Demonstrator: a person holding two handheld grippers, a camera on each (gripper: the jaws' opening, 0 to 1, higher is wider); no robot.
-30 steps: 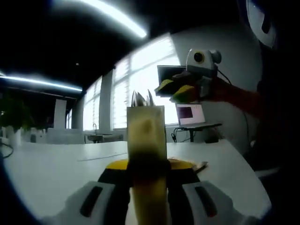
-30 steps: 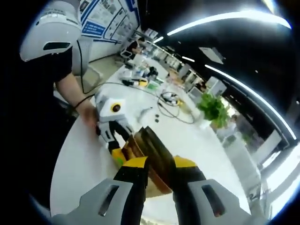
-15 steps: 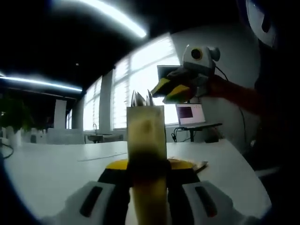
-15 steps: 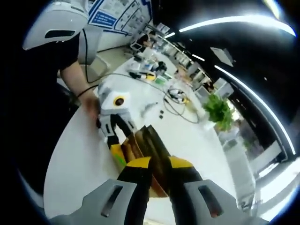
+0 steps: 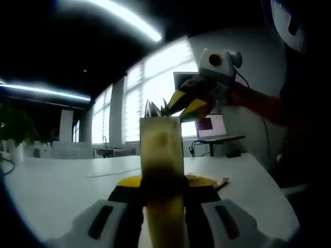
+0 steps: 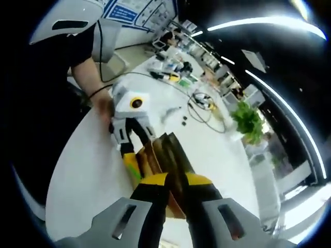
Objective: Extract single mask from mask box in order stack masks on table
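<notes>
An upright tan mask box [image 5: 161,150] stands between the jaws of my left gripper [image 5: 163,182], which is shut on its sides. White mask ends [image 5: 155,108] stick up from its open top. My right gripper [image 5: 185,103] comes in from the upper right, its yellow fingertips slightly apart and just at the box's top right edge. In the right gripper view, my right gripper [image 6: 176,181] hovers open over the brown box [image 6: 170,155]. The left gripper [image 6: 132,163] holds the box from the far side.
The white table [image 6: 88,170] stretches around the box. A laptop [image 5: 209,126] sits at its far end, and cables [image 6: 199,106], small items and a plant [image 6: 247,121] lie farther off. The person's arm [image 5: 258,103] reaches in from the right.
My right gripper has moved down and left, from beside the box's top to right at the mask ends. The left gripper and box have stayed still.
</notes>
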